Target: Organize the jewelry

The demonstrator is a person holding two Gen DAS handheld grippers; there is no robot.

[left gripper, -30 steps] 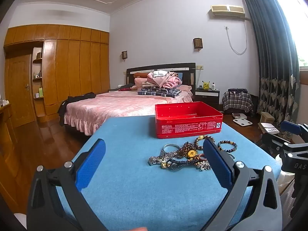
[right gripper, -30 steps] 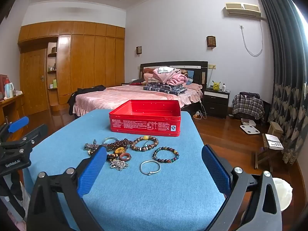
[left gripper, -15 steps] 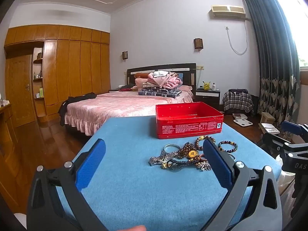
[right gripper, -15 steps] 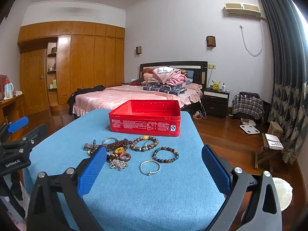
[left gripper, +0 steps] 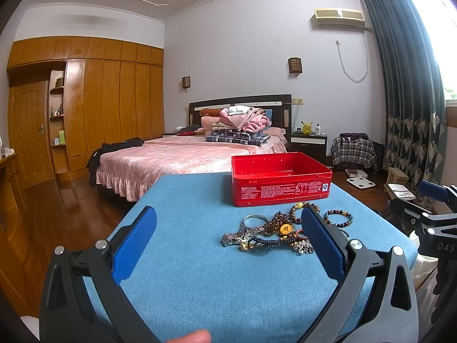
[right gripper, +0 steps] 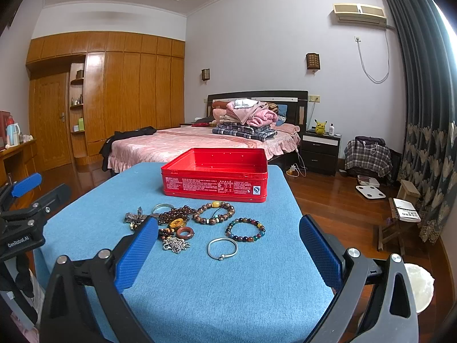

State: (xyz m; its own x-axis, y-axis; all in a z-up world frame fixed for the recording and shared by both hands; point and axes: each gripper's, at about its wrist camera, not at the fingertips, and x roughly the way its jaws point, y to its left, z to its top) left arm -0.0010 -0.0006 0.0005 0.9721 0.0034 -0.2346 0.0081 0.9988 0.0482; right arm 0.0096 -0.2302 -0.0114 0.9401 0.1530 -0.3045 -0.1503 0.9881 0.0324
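An open red tin stands at the far side of a blue-covered table; it also shows in the left wrist view. In front of it lies a heap of jewelry: bead bracelets, a multicolour bead bracelet, a silver bangle, a chain and a watch. My right gripper is open and empty, held above the near table with the bangle between its fingers' line. My left gripper is open and empty, left of the heap.
A pink bed with folded clothes stands behind the table. A wooden wardrobe lines the left wall. A nightstand, a stool and a scale stand on the wooden floor at right.
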